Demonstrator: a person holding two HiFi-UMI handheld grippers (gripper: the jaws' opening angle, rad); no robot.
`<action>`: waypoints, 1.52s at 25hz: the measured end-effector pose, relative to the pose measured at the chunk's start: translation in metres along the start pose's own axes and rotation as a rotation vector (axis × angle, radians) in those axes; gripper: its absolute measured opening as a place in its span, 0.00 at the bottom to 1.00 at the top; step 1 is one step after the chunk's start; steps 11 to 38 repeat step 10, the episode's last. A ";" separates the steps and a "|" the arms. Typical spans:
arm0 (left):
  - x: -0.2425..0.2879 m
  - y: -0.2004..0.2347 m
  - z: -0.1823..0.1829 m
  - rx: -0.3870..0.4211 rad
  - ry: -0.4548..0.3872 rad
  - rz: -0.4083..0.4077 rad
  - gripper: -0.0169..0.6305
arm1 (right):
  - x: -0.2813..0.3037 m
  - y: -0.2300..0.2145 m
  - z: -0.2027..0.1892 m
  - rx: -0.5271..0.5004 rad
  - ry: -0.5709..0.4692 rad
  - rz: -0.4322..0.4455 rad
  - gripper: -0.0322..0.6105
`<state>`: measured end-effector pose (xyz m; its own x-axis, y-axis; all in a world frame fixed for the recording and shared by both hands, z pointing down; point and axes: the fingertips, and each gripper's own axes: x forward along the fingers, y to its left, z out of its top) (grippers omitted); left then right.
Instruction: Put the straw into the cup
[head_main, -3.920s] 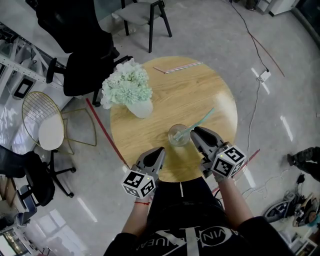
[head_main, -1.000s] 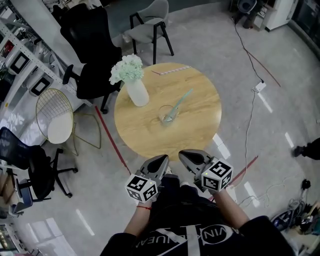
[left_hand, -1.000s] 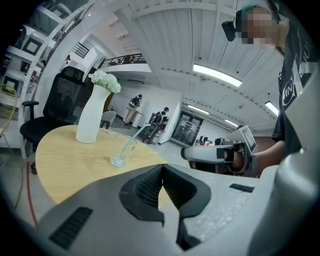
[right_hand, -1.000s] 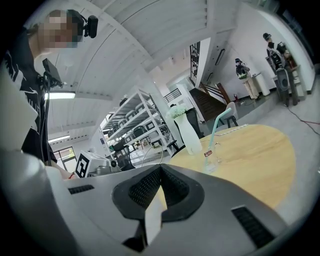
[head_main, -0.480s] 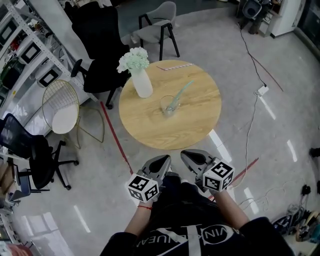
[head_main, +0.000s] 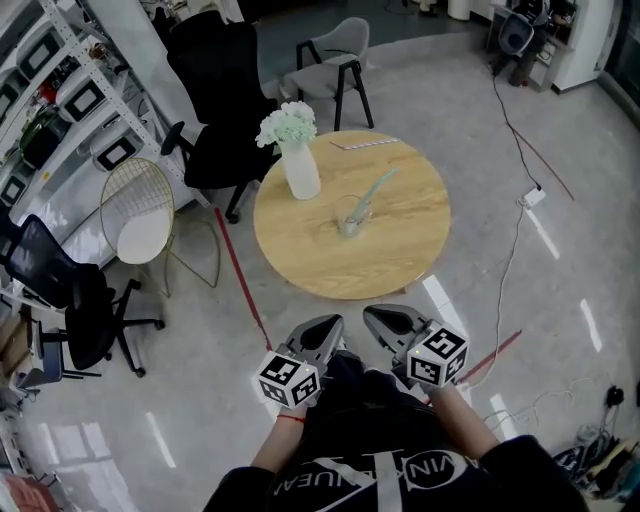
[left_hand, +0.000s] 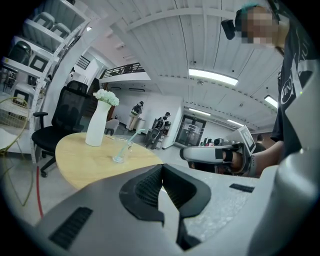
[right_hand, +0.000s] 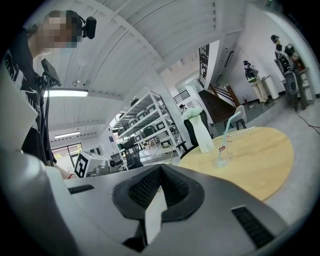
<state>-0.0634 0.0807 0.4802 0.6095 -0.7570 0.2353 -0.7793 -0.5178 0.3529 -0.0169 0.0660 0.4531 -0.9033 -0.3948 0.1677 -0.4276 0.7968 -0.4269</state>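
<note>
The straw (head_main: 372, 193) leans in the glass cup (head_main: 350, 222) on the surface (head_main: 400, 255). Far from the cup, the left gripper (head_main: 324, 326) and right gripper (head_main: 379, 316) are closed, holding nothing.

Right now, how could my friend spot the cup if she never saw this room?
Find the round wooden table standing on the grey floor. Near its centre, close to the white vase of flowers, stands a small clear cup. It is the only see-through thing there, with a pale green straw leaning out.
</note>
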 end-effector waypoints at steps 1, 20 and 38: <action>0.000 0.000 0.001 0.002 -0.004 0.001 0.04 | 0.002 0.002 0.001 -0.007 0.001 0.006 0.05; -0.001 0.002 0.003 0.013 -0.009 -0.007 0.04 | 0.009 0.005 -0.001 -0.017 0.015 0.021 0.05; -0.001 0.002 0.003 0.013 -0.009 -0.007 0.04 | 0.009 0.005 -0.001 -0.017 0.015 0.021 0.05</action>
